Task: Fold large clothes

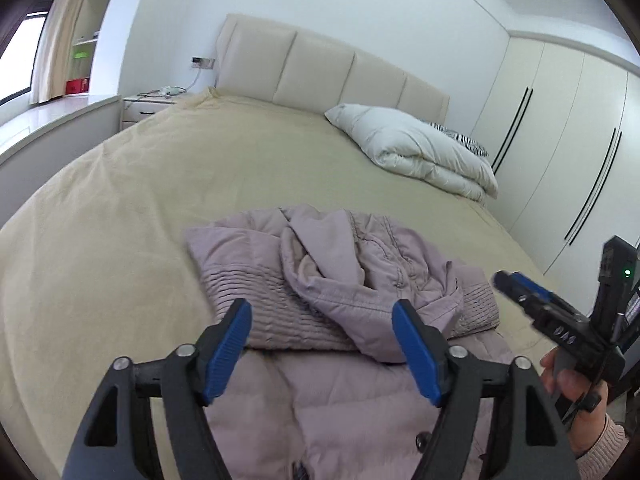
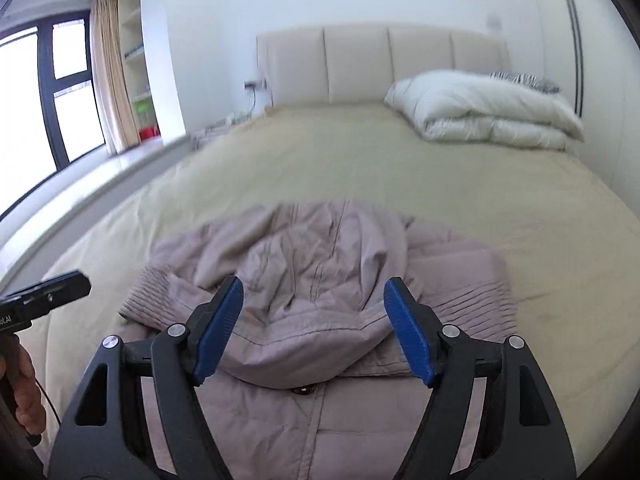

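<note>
Mauve quilted fabric fills the near part of the bed [image 1: 120, 184]: a padded jacket [image 1: 344, 280] lies there with its upper part and hood bunched into a heap and folded down over the buttoned body.

Left of everything, past the left gripper [image 1: 322, 328], a window [image 2: 44, 96] with a beige curtain [image 2: 110, 76] and open shelves [image 1: 86, 48] line the wall, and a nightstand [image 1: 144, 110] sits by the bed's far corner.

The left gripper's blue fingers [image 1: 228, 350] stand wide apart with nothing between them; the crumpled heap lies just ahead of and below the tips, and the flat front panel with dark buttons runs underneath.

A padded cream headboard [image 1: 332, 72] stands well beyond the jacket.

The right gripper [image 2: 314, 324] is likewise spread wide and empty, its fingers [image 2: 408, 338] framing the hood from above, apart from the cloth. In the left wrist view a hand [image 1: 576, 396] in a knitted sleeve grips its handle.

Beyond the right fingers, far up the bed, a folded white duvet [image 2: 488, 116] lies with a striped pillow [image 2: 524, 78] behind it, and pale wardrobe doors [image 1: 560, 152] close off that side. Nothing lies between either gripper and the jacket.
</note>
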`<state>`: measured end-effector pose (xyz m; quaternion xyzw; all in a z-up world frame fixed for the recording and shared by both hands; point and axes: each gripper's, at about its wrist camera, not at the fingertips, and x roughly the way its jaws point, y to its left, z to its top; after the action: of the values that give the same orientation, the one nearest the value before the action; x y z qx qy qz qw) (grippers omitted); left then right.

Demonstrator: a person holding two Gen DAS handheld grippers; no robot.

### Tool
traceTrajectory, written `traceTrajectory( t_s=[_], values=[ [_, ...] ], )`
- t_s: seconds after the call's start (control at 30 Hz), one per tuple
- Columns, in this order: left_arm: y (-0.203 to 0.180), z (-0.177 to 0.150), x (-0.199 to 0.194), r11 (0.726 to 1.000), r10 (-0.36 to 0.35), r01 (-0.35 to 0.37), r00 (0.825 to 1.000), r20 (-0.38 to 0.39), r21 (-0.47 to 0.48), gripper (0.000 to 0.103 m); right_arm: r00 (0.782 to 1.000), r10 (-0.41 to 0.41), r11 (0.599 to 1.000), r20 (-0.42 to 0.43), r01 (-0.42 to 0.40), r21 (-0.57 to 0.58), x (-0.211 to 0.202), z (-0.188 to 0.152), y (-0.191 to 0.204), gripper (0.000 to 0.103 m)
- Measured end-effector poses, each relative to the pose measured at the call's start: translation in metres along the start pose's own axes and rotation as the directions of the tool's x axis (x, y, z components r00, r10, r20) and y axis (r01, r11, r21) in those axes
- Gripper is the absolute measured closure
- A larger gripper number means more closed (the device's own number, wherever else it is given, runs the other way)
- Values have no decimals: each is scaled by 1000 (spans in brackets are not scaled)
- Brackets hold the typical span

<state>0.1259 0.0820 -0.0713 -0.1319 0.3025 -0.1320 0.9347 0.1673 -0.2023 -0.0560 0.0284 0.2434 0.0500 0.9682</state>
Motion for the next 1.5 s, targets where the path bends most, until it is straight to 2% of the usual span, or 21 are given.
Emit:
traceTrajectory(
  t_s=[0.03,0.07,0.1,0.13,0.17,0.23,0.3,0.33,0.4,0.47,0.63,0.73,0.83,1.0,1.07,1.2,1.3,1.4,1.5],
  values=[
    [9,-7,-21,1000,16,-16,1000,14,-10,17,997,-9,1000,75,8,9,-28,0,0,7],
    [17,-15,-39,999,32,-32,999,21,-22,16,986,-16,1000,166,13,23,-56,-4,0,0],
    [23,-25,-57,999,43,-42,999,22,-27,15,968,-17,999,249,7,41,-80,-9,-1,0],
    [26,-35,-71,998,51,-51,999,17,-25,15,956,-16,998,293,-1,57,-97,-10,-5,0],
    [28,-46,-83,997,69,-69,998,5,-21,15,959,-5,997,285,-17,75,-109,-12,-8,0],
    [30,-68,-102,996,87,-88,996,-32,-12,15,982,22,990,188,-48,132,-119,-15,-15,0],
    [31,-90,-116,997,70,-72,994,-85,-14,15,991,68,973,118,-92,212,-136,-25,-29,0],
    [31,-100,-121,997,68,-70,992,-109,-22,15,989,100,961,109,-125,246,-144,-29,-36,0],
    [36,-119,-129,997,61,-69,985,-163,-44,15,989,82,954,119,-113,279,-170,-37,-44,0],
    [44,-134,-137,995,53,-71,976,-210,-76,15,992,71,963,108,-96,252,-196,-47,-53,0],
    [55,-165,-154,992,29,-67,947,-320,-110,15,992,130,975,5,-129,184,-246,-76,-75,0],
    [55,-184,-155,986,-28,-39,923,-385,-163,15,982,168,969,-85,-148,196,-261,-102,-90,0],
    [51,-203,-152,986,-33,-43,896,-442,-160,15,970,168,953,-174,-115,279,-269,-130,-112,0],
    [55,-209,-141,985,-45,-41,880,-474,-170,17,953,150,917,-263,-35,397,-284,-180,-147,0],
    [56,-211,-133,983,-80,-17,857,-509,-183,22,941,162,908,-295,-25,418,-287,-194,-155,0],
    [55,-222,-125,985,-100,-3,809,-579,-175,35,917,150,914,-369,13,405,-294,-215,-164,0],
    [56,-227,-124,979,-131,9,795,-592,-205,47,901,147,911,-409,38,411,-297,-221,-175,0],
    [56,-229,-123,976,-142,10,787,-601,-218,48,890,154,892,-429,61,447,-300,-231,-189,0],
    [54,-233,-121,975,-154,18,775,-613,-223,49,882,192,853,-430,66,518,-304,-242,-206,2]
  ],
)
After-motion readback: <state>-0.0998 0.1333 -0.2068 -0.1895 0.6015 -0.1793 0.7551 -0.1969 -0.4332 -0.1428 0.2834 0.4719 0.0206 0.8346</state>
